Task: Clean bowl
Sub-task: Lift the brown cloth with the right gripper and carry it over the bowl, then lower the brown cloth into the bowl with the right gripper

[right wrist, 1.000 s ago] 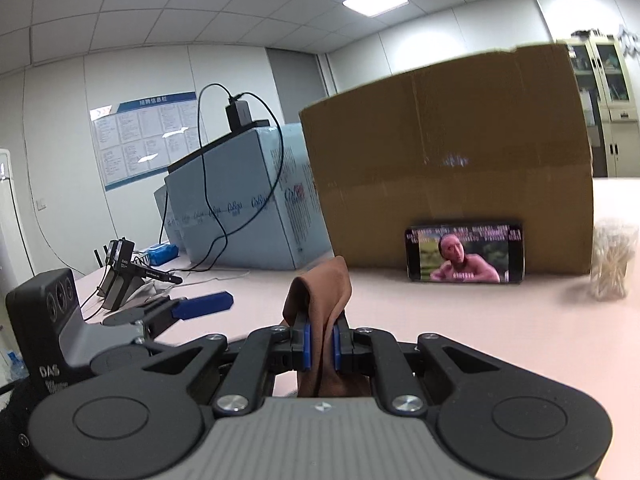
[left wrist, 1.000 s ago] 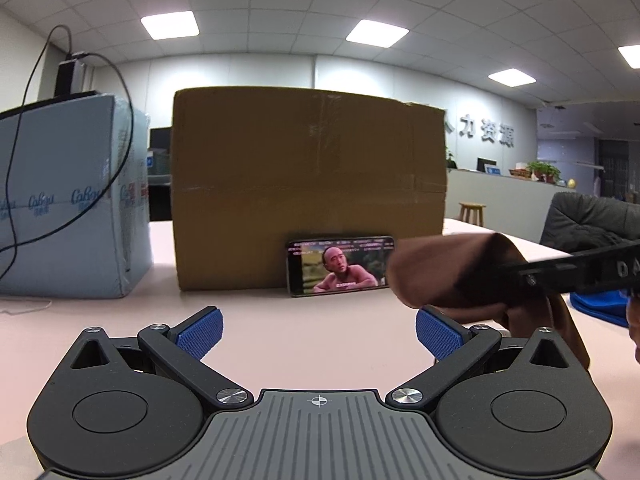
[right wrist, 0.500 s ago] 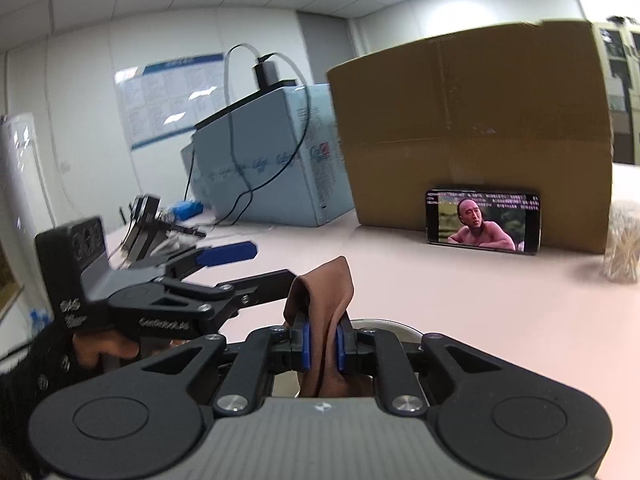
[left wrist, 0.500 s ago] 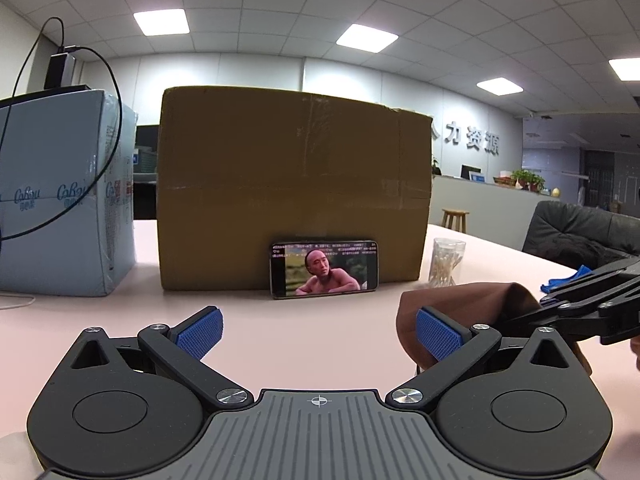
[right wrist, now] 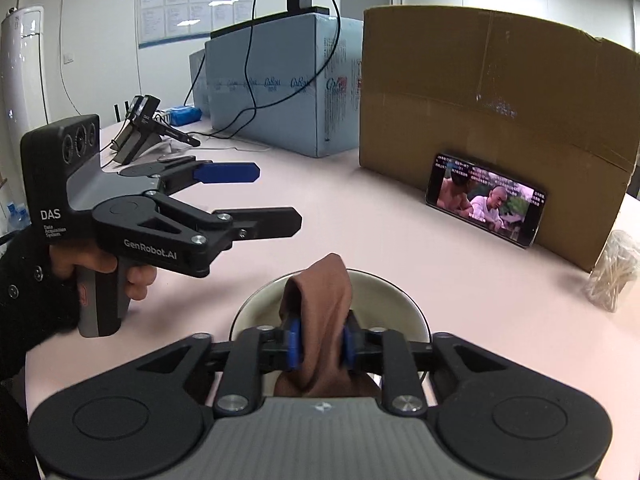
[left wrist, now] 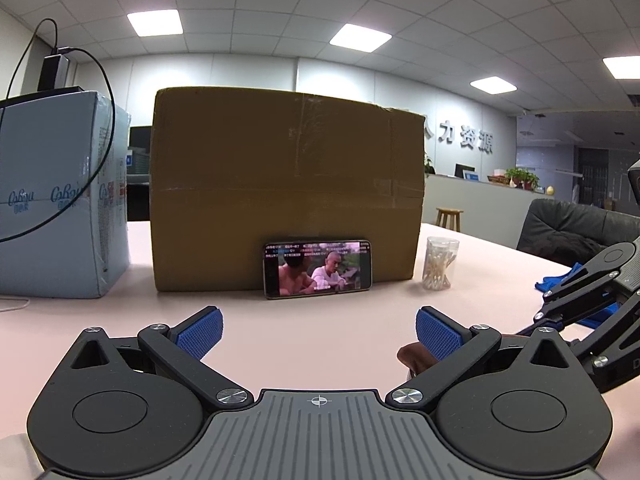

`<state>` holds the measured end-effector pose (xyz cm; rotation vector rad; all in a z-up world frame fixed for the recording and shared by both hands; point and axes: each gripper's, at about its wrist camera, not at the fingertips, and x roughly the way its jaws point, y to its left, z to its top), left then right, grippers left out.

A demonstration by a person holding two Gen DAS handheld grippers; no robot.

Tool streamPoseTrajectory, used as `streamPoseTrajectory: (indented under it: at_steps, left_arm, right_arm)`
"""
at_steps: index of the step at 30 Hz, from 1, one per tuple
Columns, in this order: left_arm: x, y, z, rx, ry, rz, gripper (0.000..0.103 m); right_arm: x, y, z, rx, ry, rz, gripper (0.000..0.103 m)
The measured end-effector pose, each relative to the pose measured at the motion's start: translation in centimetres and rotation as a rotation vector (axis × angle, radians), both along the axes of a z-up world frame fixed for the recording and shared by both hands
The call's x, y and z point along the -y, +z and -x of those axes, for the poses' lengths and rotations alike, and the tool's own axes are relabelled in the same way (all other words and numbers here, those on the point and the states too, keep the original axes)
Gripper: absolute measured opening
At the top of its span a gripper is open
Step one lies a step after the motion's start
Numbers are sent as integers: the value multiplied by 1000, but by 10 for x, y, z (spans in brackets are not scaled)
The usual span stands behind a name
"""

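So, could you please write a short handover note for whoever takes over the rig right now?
Right gripper: jaws have just been opening, brown cloth still between the pads, over the white bowl.
Left gripper: open, empty, hovering left of the bowl.
Bowl sits on the pink table, in front of the phone.
Done: cloth brought into the bowl.
Left: whether wiping is finished is unclear; steady the bowl if more is needed.

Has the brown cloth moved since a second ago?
Yes. In the left wrist view the cloth has dropped from level with the phone to near the table. It's now over the bowl, right gripper jaws just opening.
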<state>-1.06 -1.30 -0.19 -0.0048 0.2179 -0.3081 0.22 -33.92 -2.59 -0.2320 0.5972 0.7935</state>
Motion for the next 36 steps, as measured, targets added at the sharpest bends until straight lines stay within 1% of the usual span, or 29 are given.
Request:
streamPoseTrajectory:
  at_steps: [3,9,15,20,25,26,28,31,33,36]
  left_arm:
    - [0,0,0,-1,0,0,103]
    - [0,0,0,-3,2,2,103]
    - [0,0,0,-3,3,3,103]
    - [-1,0,0,-3,4,4,103]
    - [-2,0,0,-3,6,6,103]
    - [-2,0,0,-3,6,6,103]
    - [-2,0,0,-3,6,6,103]
    - [-2,0,0,-4,6,6,103]
    - [-2,0,0,-5,7,6,103]
    - [-1,0,0,-5,7,6,103]
  right_arm:
    - [3,2,2,11,-6,-15,55]
    - [17,6,9,33,-53,-60,64]
    - [34,6,24,32,-81,-79,65]
    - [44,5,38,17,-82,-95,65]
    - [46,-2,44,5,-121,-54,64]
    - [47,-3,44,-1,-126,-53,63]
    - [48,-7,44,-15,-135,-51,54]
    - [51,-9,45,-29,-125,-71,36]
    - [51,-6,46,-19,-120,-83,19]
    - [49,-2,44,7,-123,-86,13]
